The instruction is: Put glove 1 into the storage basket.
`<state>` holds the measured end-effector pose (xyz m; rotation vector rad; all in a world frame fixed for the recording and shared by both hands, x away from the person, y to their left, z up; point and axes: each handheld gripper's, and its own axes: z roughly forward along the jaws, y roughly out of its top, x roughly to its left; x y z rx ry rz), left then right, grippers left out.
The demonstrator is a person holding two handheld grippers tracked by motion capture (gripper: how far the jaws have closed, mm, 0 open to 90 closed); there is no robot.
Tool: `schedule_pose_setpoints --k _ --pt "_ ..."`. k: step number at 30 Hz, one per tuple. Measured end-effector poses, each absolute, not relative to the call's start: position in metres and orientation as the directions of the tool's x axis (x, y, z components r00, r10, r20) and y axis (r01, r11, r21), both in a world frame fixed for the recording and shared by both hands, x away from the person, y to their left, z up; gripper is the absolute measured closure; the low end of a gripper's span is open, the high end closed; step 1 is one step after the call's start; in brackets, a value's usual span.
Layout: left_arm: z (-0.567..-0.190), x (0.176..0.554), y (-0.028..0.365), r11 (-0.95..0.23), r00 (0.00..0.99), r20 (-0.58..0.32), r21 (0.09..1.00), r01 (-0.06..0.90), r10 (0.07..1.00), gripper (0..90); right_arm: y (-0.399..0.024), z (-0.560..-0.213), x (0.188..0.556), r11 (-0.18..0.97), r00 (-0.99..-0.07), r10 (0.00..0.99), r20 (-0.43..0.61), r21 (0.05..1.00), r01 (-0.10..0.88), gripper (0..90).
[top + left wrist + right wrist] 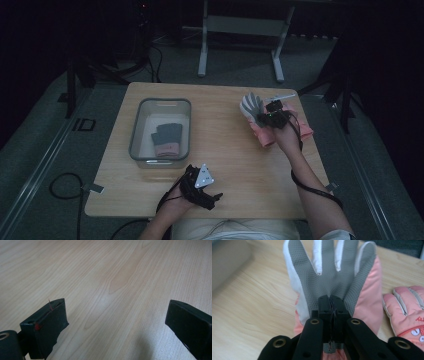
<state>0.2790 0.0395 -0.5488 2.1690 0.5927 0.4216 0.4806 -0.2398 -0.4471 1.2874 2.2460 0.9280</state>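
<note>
1. Holding a glove (332, 272) clamped in my right gripper (274, 118), fingers pointing away, at the surface's (230, 150) far right.
2. My left gripper (117, 325) hangs apart, empty, near edge.
3. The bin (160, 131) lies left of the glove; I judge it goes there.

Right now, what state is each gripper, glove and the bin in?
Left gripper: open, nothing held, low over bare table.
Right gripper: shut on grey-palmed glove, palm facing the camera.
Second pink glove: lying on table.
Clear bin: open-topped, holds dark gloves.
</note>
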Motion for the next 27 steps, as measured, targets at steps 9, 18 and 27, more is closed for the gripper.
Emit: schedule_pose_setpoints --k 9,18,27 --pt "-0.546 0.279 0.038 -0.539 0.842 0.092 0.804 0.252 0.531 3.5 -0.222 -0.416 0.421 0.266 -0.427 0.904 0.005 0.776 0.572 88.0" --pt "-0.546 0.280 0.036 -0.530 0.858 0.077 0.813 0.241 0.509 3.5 -0.205 -0.434 0.379 0.185 -0.415 0.903 0.111 0.772 0.609 88.1" --pt "-0.548 0.278 0.035 -0.533 0.862 0.077 0.812 0.238 0.501 3.5 -0.192 -0.486 0.388 0.107 -0.338 0.919 0.204 0.695 0.711 88.0"
